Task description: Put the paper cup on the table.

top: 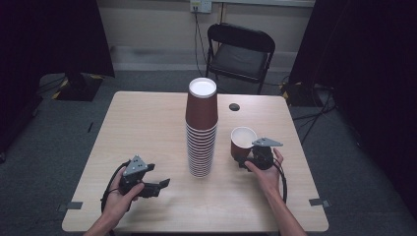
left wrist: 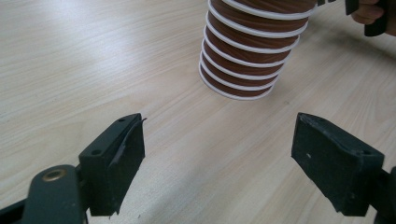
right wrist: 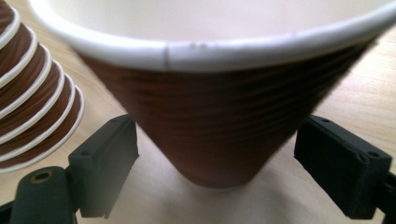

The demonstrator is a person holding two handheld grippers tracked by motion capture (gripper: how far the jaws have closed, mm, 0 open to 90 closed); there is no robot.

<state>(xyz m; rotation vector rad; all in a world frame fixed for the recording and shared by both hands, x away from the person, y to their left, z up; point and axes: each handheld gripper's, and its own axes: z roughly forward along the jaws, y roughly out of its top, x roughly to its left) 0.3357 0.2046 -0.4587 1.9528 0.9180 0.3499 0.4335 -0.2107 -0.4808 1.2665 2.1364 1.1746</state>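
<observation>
A single brown paper cup (top: 242, 142) is standing upright, mouth up, on the wooden surface (top: 147, 128), right of the tall stack of inverted cups (top: 201, 129) and just ahead of the right gripper (top: 251, 158). In the right gripper view that cup (right wrist: 219, 126) is sitting directly between the two black fingers (right wrist: 105, 163), which are spreading wide on either side of its narrow base with a clear gap on both sides, so they are bracketing it and not gripping it. The cup's long axis is running vertically, square to the line on which the fingers close, so a straight squeeze looks likely to catch the lower wall. The right hand is by far the nearer one; the left gripper (top: 156, 186) is hovering low at the near left of the surface, well apart from the single cup, its fingers (left wrist: 116, 154) also standing wide and holding nothing, pointing toward the foot of the stack (left wrist: 250, 51). In the left gripper view the stack's top is being cut off by the frame edge. The single cup's far side and the contact of its base with the surface are being hidden in the high view by the right gripper's grey plate and the hand, and its rim is looming blurred and close in the right gripper view, so whether either finger is grazing the wall is hard to judge.
</observation>
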